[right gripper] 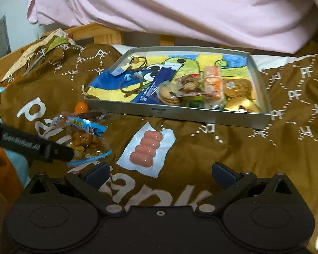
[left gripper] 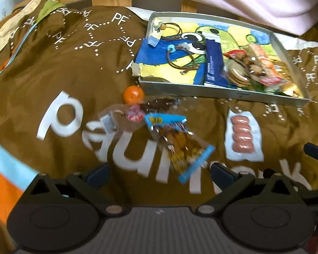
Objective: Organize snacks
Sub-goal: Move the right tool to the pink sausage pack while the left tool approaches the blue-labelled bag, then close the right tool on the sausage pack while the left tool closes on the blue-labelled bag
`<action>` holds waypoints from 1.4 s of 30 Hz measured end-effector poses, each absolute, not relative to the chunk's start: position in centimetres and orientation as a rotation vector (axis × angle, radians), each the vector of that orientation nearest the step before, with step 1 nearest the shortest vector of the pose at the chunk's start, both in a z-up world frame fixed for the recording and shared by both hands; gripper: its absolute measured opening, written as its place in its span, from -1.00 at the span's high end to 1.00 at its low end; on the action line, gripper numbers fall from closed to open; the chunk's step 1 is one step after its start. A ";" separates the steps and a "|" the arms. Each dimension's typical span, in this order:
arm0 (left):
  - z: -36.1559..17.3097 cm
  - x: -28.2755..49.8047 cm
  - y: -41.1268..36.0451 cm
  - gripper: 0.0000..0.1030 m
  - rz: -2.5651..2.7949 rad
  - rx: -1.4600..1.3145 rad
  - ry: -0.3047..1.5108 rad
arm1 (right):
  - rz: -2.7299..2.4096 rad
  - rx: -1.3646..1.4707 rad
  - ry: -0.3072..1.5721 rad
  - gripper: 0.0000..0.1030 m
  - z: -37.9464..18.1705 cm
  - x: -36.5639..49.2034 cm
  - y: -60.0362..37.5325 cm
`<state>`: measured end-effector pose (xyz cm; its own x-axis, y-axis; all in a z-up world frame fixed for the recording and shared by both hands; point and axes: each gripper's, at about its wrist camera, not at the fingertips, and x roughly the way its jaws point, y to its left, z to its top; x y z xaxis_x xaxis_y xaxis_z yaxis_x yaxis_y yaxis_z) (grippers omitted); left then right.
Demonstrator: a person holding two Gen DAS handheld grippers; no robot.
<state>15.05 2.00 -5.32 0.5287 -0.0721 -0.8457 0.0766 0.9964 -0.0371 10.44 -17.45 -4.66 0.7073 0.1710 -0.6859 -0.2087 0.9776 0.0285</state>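
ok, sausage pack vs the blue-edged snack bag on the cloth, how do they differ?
The sausage pack is pale with a row of pink sausages; the snack bag is clear with blue ends and yellow-orange pieces. The sausage pack lies alone; the snack bag sits in a cluster with an orange ball and a small round sweet. Both lie on the brown cloth, outside the tray.

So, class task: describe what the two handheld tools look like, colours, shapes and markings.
Both the left tool and right tool have matte black bodies, two round black discs, angled black linkage arms with silver pins, and dark blue finger pads. One arm bears unreadable white lettering.
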 end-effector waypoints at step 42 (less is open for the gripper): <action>-8.0 17.8 0.1 -0.13 -0.147 0.099 0.968 | 0.271 -0.135 0.767 0.08 -8.9 15.2 -14.4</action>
<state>17.78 0.13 -8.05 0.5583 -0.0800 -0.8258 0.1686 0.9855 0.0185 15.16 -14.40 -8.88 0.6877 0.1931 -0.6999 -0.2905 0.9566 -0.0215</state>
